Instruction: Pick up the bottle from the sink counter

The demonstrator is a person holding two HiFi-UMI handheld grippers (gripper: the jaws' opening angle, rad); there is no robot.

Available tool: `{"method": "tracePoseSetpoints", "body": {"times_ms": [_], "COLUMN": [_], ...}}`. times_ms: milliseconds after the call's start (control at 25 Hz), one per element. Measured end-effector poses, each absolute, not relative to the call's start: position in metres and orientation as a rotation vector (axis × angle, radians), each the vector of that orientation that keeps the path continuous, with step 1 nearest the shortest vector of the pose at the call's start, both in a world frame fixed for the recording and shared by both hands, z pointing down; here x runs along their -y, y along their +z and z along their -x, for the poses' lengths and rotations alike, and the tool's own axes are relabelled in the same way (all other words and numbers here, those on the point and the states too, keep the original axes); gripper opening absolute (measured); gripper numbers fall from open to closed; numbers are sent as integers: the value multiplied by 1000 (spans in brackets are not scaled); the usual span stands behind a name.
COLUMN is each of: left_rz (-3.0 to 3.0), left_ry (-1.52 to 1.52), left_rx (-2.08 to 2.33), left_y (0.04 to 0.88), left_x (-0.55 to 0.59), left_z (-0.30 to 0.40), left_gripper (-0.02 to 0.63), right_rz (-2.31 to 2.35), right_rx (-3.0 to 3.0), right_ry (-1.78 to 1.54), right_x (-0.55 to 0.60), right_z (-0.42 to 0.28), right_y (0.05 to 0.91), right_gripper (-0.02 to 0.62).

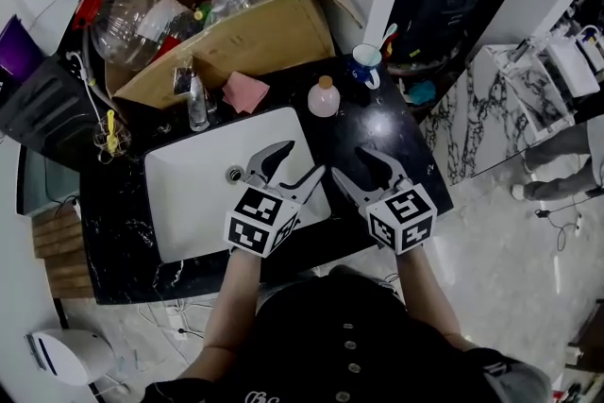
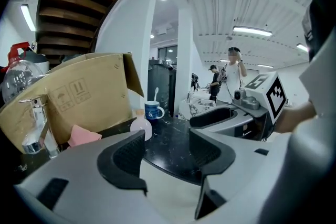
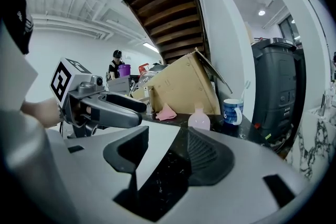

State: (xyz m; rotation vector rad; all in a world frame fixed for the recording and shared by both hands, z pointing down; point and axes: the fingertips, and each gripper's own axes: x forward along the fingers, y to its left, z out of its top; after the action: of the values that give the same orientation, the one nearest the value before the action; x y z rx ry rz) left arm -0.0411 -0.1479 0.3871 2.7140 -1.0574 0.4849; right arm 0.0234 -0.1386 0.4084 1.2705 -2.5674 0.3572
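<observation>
Here, the left gripper (image 1: 300, 160) hovers over the right edge of the white basin (image 1: 189, 203), jaws apart, nothing between them. The bottle (image 1: 324, 97) stands upright at the back edge of the sink counter (image 1: 401, 142), between a pink cloth (image 1: 245, 92) and a blue mug (image 1: 366, 64). The right gripper (image 1: 347, 163), over the counter's right part, is likewise spread and empty. The bottle looks small, light and smooth, so it may tip; I would take it at the round body, below the cap. The counter is glossy dark stone, and a cardboard box (image 1: 255, 33) crowds its back.
</observation>
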Motion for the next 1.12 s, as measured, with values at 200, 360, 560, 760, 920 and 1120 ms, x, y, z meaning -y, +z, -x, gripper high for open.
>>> {"method": "tracePoseSetpoints", "body": {"times_ms": [200,360,560,760,920,1120], "left_rz": [-2721,-2711,-2728,-2733,-2744,-2796], "left_ry": [495,482,516,548,589,686], "left_rx": [1014,1015,966,938,928,938], "left_y": [393,398,407,417,422,426], "left_x": [162,171,175,177,180,189], "left_z": [46,51,47,45,42,42], "left_gripper": [261,285,298,304,304,304], "right_rz": [-1267,-1268,-1289,-1301,-1309,-1267], "right_rx": [2550,2538,2520,2506,2492,2501], "right_ry": [369,367,364,368,367,353], "right_x": [155,162,162,159,164,171], "right_z": [-13,-6,-8,-16,-27,-32], "right_y": [413,416,420,425,426,429], "right_gripper": [222,228,235,241,244,249]}}
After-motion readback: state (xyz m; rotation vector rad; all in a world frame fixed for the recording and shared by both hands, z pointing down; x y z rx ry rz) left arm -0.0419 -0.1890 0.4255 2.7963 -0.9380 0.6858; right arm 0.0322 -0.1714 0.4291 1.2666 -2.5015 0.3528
